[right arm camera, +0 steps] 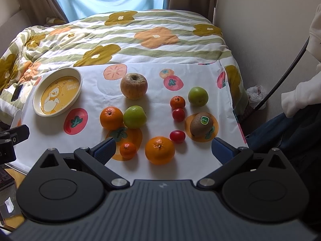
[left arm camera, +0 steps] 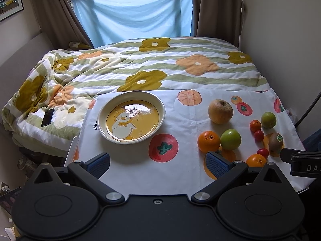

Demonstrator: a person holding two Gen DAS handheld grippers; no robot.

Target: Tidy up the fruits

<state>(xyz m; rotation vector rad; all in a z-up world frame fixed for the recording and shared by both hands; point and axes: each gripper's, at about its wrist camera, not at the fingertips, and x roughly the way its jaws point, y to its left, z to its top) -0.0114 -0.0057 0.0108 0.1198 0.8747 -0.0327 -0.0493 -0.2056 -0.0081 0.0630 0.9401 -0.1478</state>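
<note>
An empty yellow duck plate (left arm camera: 131, 117) (right arm camera: 57, 92) sits on the left of the white fruit-print cloth (left arm camera: 180, 118). Loose fruit lies to its right: a brownish apple (right arm camera: 134, 86), two green apples (right arm camera: 134, 117) (right arm camera: 198, 96), two oranges (right arm camera: 111, 118) (right arm camera: 159, 150), two small mandarins (right arm camera: 128, 150) (right arm camera: 177, 102), two cherry tomatoes (right arm camera: 178, 114) (right arm camera: 177, 136) and a kiwi (right arm camera: 201, 124). My left gripper (left arm camera: 158, 163) is open and empty, near the cloth's front edge below the plate. My right gripper (right arm camera: 163, 150) is open, its fingers either side of the nearest orange and mandarin, above them.
The cloth covers a small table against a bed with a flowered quilt (left arm camera: 140, 66). A phone (left arm camera: 47, 117) lies on the quilt left of the plate. A wall (right arm camera: 260, 30) and a black cable (right arm camera: 284, 68) stand to the right. The other gripper's tip (right arm camera: 14, 136) shows at left.
</note>
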